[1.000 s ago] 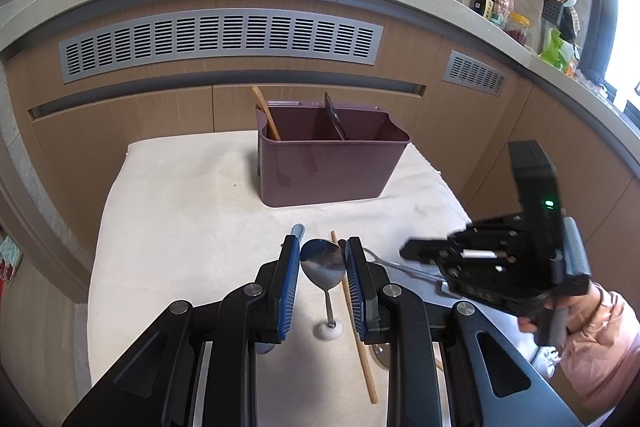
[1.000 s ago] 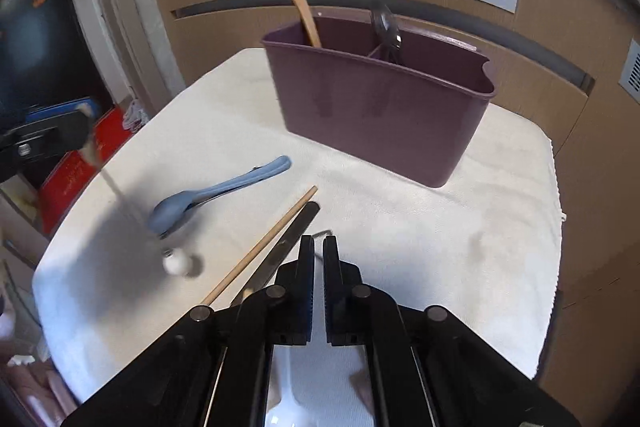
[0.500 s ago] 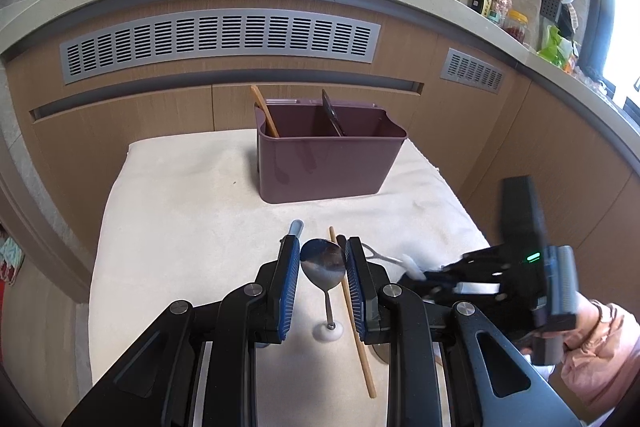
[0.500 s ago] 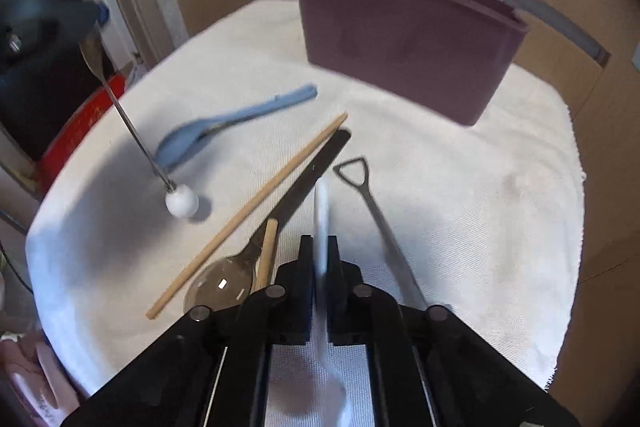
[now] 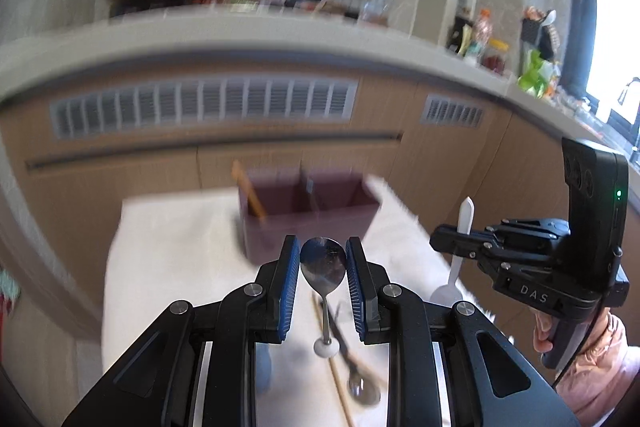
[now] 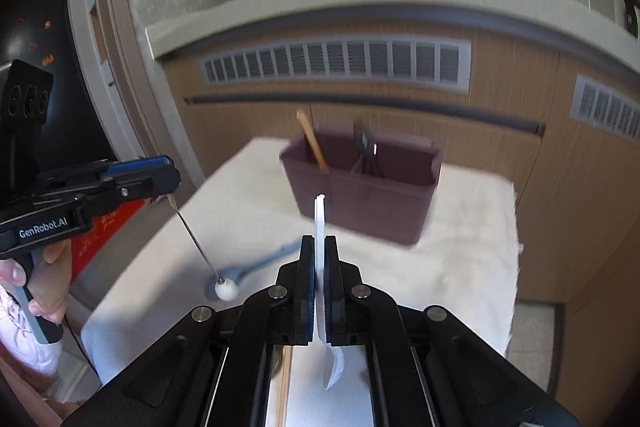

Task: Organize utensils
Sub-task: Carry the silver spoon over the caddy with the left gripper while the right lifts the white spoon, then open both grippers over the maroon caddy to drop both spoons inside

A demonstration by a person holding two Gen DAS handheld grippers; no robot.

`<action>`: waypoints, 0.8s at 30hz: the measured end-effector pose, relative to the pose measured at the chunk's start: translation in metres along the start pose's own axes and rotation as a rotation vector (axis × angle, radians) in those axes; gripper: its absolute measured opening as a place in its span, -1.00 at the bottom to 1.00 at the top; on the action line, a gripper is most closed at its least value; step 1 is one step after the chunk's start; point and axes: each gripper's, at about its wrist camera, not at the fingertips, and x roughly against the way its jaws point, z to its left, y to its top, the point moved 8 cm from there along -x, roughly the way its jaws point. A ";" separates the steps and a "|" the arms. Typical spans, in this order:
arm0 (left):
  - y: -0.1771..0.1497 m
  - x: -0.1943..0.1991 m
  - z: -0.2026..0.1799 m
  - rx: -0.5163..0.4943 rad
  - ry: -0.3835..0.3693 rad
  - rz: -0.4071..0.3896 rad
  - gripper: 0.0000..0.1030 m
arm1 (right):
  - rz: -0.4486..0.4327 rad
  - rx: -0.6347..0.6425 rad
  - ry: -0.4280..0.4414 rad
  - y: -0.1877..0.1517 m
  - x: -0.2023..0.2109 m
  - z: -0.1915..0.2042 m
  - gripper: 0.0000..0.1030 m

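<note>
L: left gripper (image 5: 323,261) clamped on metal spoon (image 5: 323,267) | R: right gripper (image 6: 319,269) clamped on white spoon (image 6: 320,227) | purple caddy (image 6: 360,199) far

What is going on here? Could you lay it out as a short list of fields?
Left gripper: shut on the metal spoon, gripping its bowl, white ball end hanging down
Right gripper: shut on the white spoon, held by its handle
Holder: purple caddy on the white cloth, utensils already inside
Left lying: blue spoon, chopstick
</note>
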 end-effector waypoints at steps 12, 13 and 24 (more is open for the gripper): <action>0.150 -0.014 0.007 -0.094 0.030 -0.247 -0.52 | -0.288 0.061 -0.118 0.152 0.004 -0.033 -0.94; 0.149 -0.024 0.011 -0.085 0.027 -0.237 -0.52 | -0.281 0.059 -0.119 0.151 -0.005 -0.037 -0.94; 0.076 -0.158 0.052 0.026 -0.004 -0.005 -0.52 | -0.084 0.018 -0.095 0.078 -0.130 -0.073 -0.94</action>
